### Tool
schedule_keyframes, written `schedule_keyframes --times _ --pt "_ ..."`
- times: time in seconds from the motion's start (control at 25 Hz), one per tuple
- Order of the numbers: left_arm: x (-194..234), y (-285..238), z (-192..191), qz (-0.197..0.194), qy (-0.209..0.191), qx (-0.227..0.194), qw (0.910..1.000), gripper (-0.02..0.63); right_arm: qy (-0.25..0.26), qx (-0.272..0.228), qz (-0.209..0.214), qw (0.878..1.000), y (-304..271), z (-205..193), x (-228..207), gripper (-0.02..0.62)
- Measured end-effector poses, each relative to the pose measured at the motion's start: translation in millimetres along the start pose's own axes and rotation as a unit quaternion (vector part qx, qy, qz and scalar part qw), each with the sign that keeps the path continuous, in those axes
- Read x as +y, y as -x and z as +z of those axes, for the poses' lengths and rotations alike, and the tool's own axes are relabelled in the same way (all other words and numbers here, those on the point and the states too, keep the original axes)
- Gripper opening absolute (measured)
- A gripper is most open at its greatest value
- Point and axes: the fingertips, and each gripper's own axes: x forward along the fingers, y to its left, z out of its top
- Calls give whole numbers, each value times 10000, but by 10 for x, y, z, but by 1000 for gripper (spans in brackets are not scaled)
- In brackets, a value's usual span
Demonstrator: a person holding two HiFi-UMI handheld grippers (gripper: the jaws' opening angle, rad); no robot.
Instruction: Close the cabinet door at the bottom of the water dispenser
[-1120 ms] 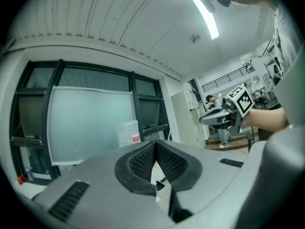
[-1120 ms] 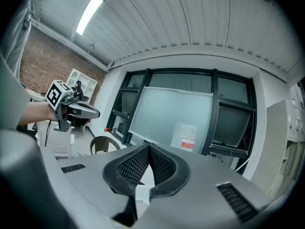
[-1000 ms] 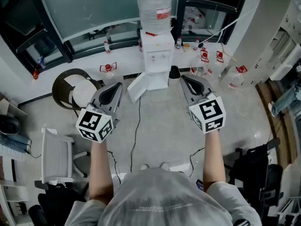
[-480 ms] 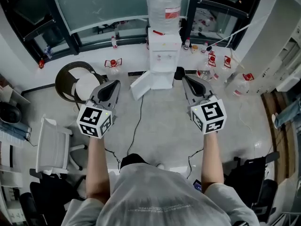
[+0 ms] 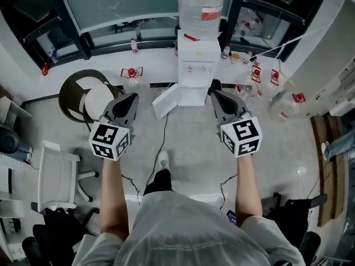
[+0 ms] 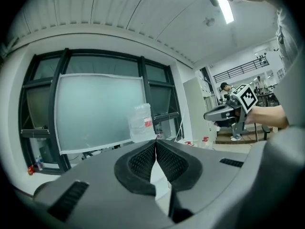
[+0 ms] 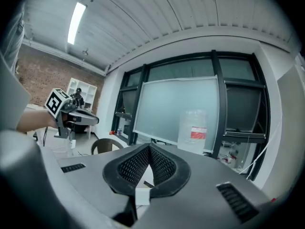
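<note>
Below the water bottle [image 5: 201,4], the cabinet door [image 5: 165,101] stands open; left hand-held gripper [image 5: 133,96] and right hand-held gripper [image 5: 213,92] pinched together, empty.

Clear plastic water bottle [image 5: 201,7], glossy white dispenser [image 5: 197,60], matt grey floor [image 5: 188,140]

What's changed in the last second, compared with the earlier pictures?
The person has stepped toward the water dispenser, one shoe now forward, carrying the left gripper and right gripper closer to it. Nothing was grasped or released. Both grippers stay shut and empty; the cabinet door still hangs open.
</note>
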Motion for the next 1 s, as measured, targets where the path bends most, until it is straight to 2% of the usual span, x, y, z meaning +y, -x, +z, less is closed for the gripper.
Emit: schedule_keyframes --times 0.12,0.28,0.4,0.52,0.64,0.76,0.88,1.0 --pt "293 -450 -228 -92 92 164 9998 20 81 212 -147 9996 -446 -147 -215 28" --pt "686 -1116 -481 -435 -136 432 9980 20 -121 410 -172 9989 -1181 -322 -512 28" --pt "1005 -1642 -704 -617 -7 626 9961 20 -229 678 -219 9972 -1757 -524 -737 29" --pt "1358 -2104 -960 -629 142 827 9945 20 -363 914 -138 9951 -2302 -709 -871 29" --pt "1696 -2510 -1272 -637 41 1054 9924 21 -385 1045 -317 9933 -2835 -933 -1042 29" --pt "1952 -2849 -1741 -728 245 1345 9879 23 -515 1213 -392 9905 -3326 -1303 -1132 29" --pt "2053 -3128 -2364 -1028 786 1710 9767 23 -991 1433 -82 9847 -3758 -1787 -1049 28" --pt "2089 -3359 -3076 -1182 1052 2077 9653 34 -1136 1808 220 9767 -4118 -2402 -883 28"
